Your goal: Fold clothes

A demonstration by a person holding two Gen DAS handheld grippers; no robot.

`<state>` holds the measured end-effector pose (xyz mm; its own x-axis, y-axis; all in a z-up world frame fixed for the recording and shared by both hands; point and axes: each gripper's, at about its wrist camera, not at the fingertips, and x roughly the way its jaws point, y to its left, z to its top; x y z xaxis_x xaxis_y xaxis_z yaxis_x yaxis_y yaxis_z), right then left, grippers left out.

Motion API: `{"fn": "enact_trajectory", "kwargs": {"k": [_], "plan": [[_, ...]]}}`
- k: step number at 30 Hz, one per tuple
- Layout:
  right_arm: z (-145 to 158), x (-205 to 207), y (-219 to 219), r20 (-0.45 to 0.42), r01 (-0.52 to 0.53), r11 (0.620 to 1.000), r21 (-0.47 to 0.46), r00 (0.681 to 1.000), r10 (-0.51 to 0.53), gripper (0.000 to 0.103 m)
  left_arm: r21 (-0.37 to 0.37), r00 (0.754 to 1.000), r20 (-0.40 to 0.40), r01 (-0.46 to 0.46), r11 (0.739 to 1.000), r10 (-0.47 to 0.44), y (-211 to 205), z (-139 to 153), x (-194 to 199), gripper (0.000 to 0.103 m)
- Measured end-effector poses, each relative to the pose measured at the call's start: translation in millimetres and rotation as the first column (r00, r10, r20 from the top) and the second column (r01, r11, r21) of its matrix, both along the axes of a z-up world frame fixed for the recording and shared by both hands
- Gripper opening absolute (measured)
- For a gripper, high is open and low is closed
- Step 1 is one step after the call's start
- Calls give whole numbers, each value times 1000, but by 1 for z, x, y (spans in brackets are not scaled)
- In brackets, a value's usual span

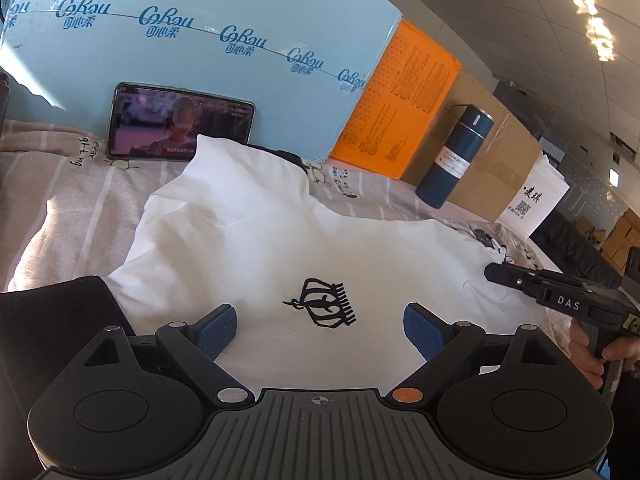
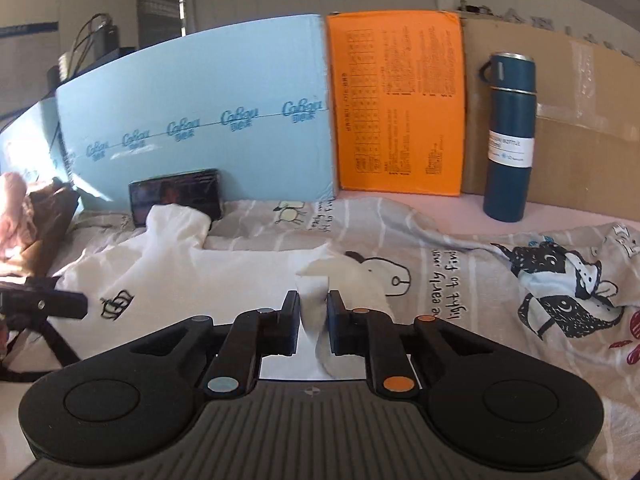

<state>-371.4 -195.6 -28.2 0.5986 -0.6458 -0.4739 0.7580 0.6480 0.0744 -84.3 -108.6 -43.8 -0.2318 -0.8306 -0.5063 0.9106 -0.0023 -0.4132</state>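
Striped printed bedsheet [image 2: 440, 280] carries white shirt [image 1: 280, 248], phone [image 1: 180, 126], blue bottle [image 2: 508, 136].

Phone [image 1: 181, 124], blue flask [image 2: 509, 136], orange box [image 2: 396, 100]

Left hand-held gripper [image 1: 320, 330]: jaws spread wide, blue pads [image 1: 216, 334] well apart, nothing between them, hovering low and pointing forward. Right hand-held gripper [image 2: 313, 312]: jaws drawn close, pinching a fold of white cloth, held level. Bare hand [image 1: 588, 354] wrapped round the right grip, seen from the left wrist.
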Motion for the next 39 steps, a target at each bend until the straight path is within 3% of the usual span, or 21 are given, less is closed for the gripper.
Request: {"fn": "enact_trajectory", "kwargs": {"k": [1,3,6,10,14,17,20,21,25,27,29,31,34,39], "plan": [[-2,4,8,-26,-57,998,7,998,57,19,0,1000,-1,0,1000,0,0,0,0,93],[-5,9,18,-48,-142,988,59,988,145,48,0,1000,-5,0,1000,0,0,0,1,93],[-5,9,30,-44,-225,969,106,972,231,51,0,1000,-7,0,1000,0,0,0,1,93],[6,-5,33,32,-215,973,85,977,213,63,1,1000,-5,0,1000,0,0,0,1,93],[16,-32,13,187,-63,992,111,981,42,63,0,1000,-8,-2,1000,2,0,0,2,93],[14,-54,-13,304,98,968,232,938,-168,63,0,1000,-8,-2,1000,2,0,-1,2,93],[5,-63,-29,355,150,928,342,894,-275,62,0,1000,-11,-1,1000,1,0,-1,2,93],[3,-66,-34,367,164,912,377,877,-310,62,0,1000,-11,-1,1000,1,0,-1,2,93],[-9,-53,-41,323,179,881,438,883,-340,62,2,1000,-11,0,1000,0,0,-1,2,93],[-19,-49,-50,325,168,845,508,871,-369,62,2,1000,-13,-1,1000,1,-1,-1,2,93],[-28,-48,-61,317,194,792,579,841,-438,63,3,1000,-16,0,1000,0,-1,-2,2,93],[-35,-48,-68,335,186,763,619,817,-470,63,4,1000,-17,0,1000,0,-1,-2,3,93],[-32,-44,-66,351,184,770,611,809,-472,62,4,1000,-19,0,1000,0,-1,-2,3,93],[-18,-38,-69,372,201,820,535,816,-443,27,3,1000,-19,1,1000,-1,-1,-2,3,93]]}}
